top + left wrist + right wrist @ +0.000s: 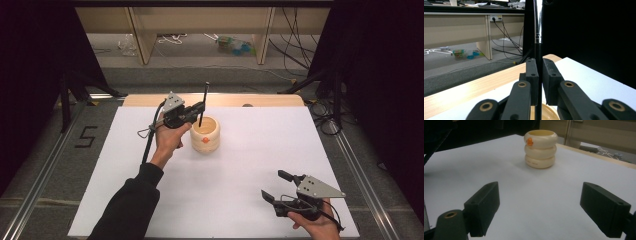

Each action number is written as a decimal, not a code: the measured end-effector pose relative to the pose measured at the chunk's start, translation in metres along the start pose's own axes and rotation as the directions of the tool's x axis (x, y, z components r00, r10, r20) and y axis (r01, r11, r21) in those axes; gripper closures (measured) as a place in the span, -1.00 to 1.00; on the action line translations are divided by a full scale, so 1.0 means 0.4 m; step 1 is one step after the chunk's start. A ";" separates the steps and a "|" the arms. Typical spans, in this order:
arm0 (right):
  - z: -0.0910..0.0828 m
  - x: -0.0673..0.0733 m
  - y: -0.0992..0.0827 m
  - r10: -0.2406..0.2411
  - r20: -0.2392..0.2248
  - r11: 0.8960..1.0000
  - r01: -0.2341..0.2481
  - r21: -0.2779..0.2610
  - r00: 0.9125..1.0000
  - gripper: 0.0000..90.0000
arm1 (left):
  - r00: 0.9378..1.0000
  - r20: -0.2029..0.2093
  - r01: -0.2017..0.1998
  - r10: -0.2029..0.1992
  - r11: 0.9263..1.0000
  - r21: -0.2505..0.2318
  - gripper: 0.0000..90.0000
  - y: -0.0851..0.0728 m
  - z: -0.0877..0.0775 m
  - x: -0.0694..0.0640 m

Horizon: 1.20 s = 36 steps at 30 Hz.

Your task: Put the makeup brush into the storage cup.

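A cream cup [205, 135] shaped like three stacked rings stands on the white sheet [250, 160], left of centre. My left gripper [201, 107] hovers just behind its rim, shut on a thin black rod [204, 102] that stands nearly upright. The rod's lower end reaches the cup's mouth. In the left gripper view the rod [538, 50] runs up between the pressed pads, with a silver upper part, and the cup's rim [549, 113] shows below. My right gripper [272, 184] rests open near the front right edge. Ahead of its jaws [540, 202] stands the cup [540, 148], carrying a small orange mark.
The wooden table edge [215, 100] runs along the back of the sheet. Beyond it are desk legs [142, 42], cables and litter on the floor. Black curtains flank both sides, and metal rails [40, 175] run along the table's sides.
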State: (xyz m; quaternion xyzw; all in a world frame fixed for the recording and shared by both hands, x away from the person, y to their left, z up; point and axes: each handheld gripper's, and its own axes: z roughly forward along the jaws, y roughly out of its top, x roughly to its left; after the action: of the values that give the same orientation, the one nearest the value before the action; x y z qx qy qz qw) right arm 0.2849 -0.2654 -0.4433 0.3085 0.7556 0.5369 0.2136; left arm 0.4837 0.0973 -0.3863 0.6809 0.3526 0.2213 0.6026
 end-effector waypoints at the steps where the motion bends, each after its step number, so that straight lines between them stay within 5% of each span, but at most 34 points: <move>1: 0.000 -0.001 0.000 -0.004 0.003 1.000 0.004 -0.002 1.000 -0.62 | 1.000 -0.001 0.000 0.000 1.000 -0.002 0.86 0.001 0.003 -0.001; 36: 0.002 -0.004 0.000 -0.016 0.003 1.000 0.016 -0.025 1.000 -0.62 | 1.000 -0.006 0.007 -0.007 0.999 0.036 0.86 -0.030 0.059 -0.013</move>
State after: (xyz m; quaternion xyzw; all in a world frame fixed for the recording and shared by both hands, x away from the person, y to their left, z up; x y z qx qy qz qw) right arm 0.2866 -0.2660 -0.4437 0.3003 0.7509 0.5443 0.2228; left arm 0.4952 0.0781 -0.4015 0.6898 0.3605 0.2147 0.5900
